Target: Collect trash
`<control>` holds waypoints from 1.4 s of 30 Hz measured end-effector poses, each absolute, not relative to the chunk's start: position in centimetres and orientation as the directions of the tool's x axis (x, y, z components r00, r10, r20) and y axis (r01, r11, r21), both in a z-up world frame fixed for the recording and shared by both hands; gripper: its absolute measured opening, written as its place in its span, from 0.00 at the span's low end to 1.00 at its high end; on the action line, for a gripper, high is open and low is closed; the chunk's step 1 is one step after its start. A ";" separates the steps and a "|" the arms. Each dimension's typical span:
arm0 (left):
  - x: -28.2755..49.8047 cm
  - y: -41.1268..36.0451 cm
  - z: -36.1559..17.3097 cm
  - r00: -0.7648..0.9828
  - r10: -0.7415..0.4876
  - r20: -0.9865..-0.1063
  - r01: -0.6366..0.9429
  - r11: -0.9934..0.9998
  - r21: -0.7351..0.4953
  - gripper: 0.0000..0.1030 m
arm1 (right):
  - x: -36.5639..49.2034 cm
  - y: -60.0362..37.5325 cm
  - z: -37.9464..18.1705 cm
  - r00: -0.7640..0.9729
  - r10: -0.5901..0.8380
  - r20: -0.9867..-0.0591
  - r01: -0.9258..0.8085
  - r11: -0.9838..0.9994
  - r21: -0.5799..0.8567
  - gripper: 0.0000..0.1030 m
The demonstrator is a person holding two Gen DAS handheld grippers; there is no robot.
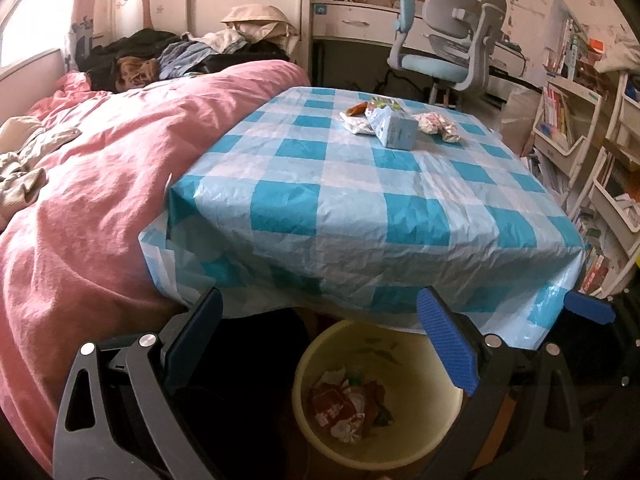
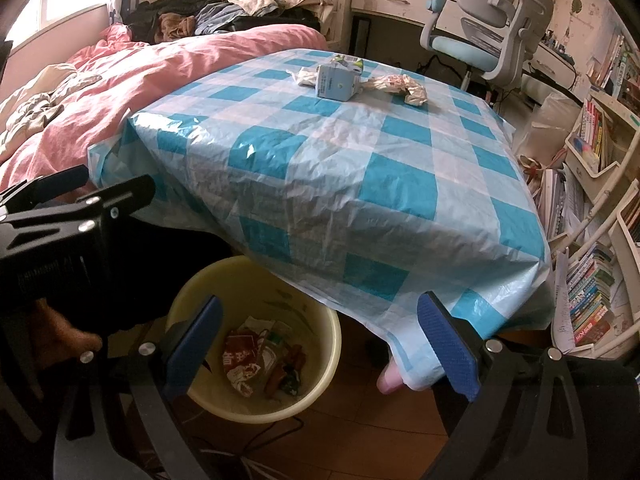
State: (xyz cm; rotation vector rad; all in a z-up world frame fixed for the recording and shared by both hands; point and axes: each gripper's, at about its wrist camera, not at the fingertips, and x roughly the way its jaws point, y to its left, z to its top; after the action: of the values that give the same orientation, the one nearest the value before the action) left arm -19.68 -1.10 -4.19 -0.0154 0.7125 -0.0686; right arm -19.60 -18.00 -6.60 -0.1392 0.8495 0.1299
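Note:
A pale blue carton (image 1: 394,130) (image 2: 335,82) lies at the far end of the blue-checked table (image 1: 360,200) (image 2: 340,168), with crumpled white wrappers (image 1: 438,125) (image 2: 396,85) on both sides of it. Below the near table edge stands a cream bucket (image 1: 424,376) (image 2: 320,344) holding red and white wrappers. My left gripper (image 1: 328,340) hangs open over the bucket, empty. My right gripper (image 2: 320,344) is open and empty too, just right of the left one, whose body (image 2: 60,232) shows at the left edge.
A bed with a pink duvet (image 1: 100,184) (image 2: 140,68) runs along the table's left side. A grey and blue desk chair (image 1: 448,40) (image 2: 488,28) stands behind the table. White shelves of books (image 1: 576,152) (image 2: 592,208) line the right side.

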 end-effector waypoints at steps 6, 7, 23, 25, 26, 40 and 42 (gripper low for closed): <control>-19.7 -1.1 -4.2 0.755 -0.066 -0.652 0.055 0.998 -0.037 0.91 | -19.6 -18.0 -6.6 0.653 0.058 -0.755 -0.169 0.983 -0.071 0.91; -19.7 -1.1 -4.2 0.756 -0.066 -0.652 0.054 0.998 -0.037 0.91 | -19.6 -18.0 -6.6 0.653 0.058 -0.755 -0.169 0.983 -0.071 0.91; -19.7 -0.8 -4.5 0.757 -0.055 -0.651 0.044 0.998 -0.034 0.91 | -19.7 -18.0 -6.7 0.653 0.057 -0.755 -0.171 0.983 -0.074 0.91; -19.8 -0.8 -4.6 0.757 -0.053 -0.651 0.039 0.999 -0.035 0.91 | -19.7 -18.0 -6.7 0.653 0.057 -0.755 -0.170 0.983 -0.073 0.91; -19.8 -0.8 -4.6 0.757 -0.052 -0.651 0.038 0.999 -0.035 0.91 | -19.7 -18.0 -6.7 0.653 0.057 -0.755 -0.170 0.983 -0.073 0.91; -19.9 -0.3 -4.2 0.763 -0.049 -0.644 0.022 0.999 -0.049 0.91 | -20.0 -17.9 -6.8 0.655 0.056 -0.753 -0.179 0.980 -0.083 0.91; -20.1 -0.1 -3.7 0.781 -0.041 -0.623 0.012 0.999 -0.050 0.91 | -20.1 -17.8 -6.6 0.662 0.057 -0.748 -0.185 0.979 -0.089 0.91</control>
State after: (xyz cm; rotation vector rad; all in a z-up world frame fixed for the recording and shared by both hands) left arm -20.10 -0.13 -3.70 -0.0442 0.6740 -0.0287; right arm -20.13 -17.83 -6.61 -0.1630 0.8375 0.1378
